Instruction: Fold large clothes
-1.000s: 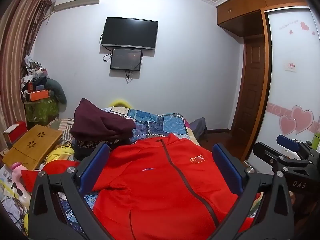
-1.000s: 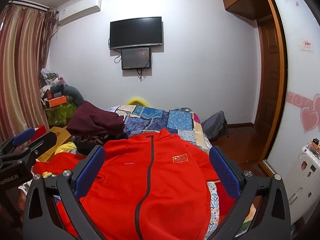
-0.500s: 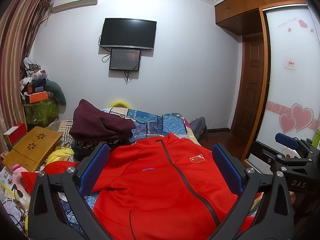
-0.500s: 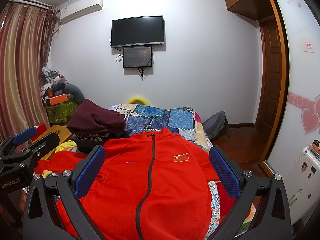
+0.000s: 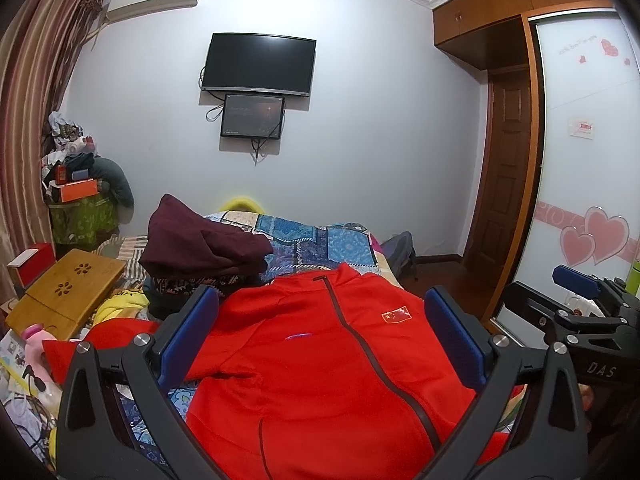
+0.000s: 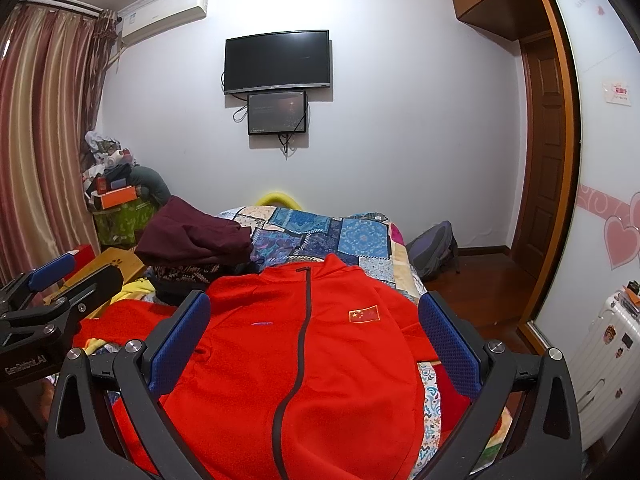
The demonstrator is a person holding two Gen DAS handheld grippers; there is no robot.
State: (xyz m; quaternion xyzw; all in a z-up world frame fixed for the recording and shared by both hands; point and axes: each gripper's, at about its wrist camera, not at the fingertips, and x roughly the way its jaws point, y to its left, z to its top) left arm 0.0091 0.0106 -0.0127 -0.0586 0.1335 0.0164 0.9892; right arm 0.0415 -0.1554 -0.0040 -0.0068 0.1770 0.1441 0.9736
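A large red zip jacket (image 5: 320, 360) (image 6: 304, 360) with a small flag patch lies spread front-up on the patchwork bed, collar toward the far wall. One sleeve stretches out to the left (image 5: 100, 340). My left gripper (image 5: 320, 344) hovers above the jacket's chest, open, nothing between its blue pads. My right gripper (image 6: 316, 344) likewise hangs open over the jacket. Each gripper shows at the edge of the other's view: the right gripper (image 5: 576, 300) at the right, the left gripper (image 6: 52, 280) at the left.
A dark maroon garment pile (image 5: 200, 244) sits on the bed (image 6: 320, 232) beyond the jacket's left shoulder. A wooden lap desk (image 5: 68, 292) and clutter lie at the left. A backpack (image 6: 432, 248) rests on the floor by the wardrobe and door at right.
Both grippers have tilted slightly upward, so the jacket sits a little lower in view. Both stay open and the jacket has not moved.
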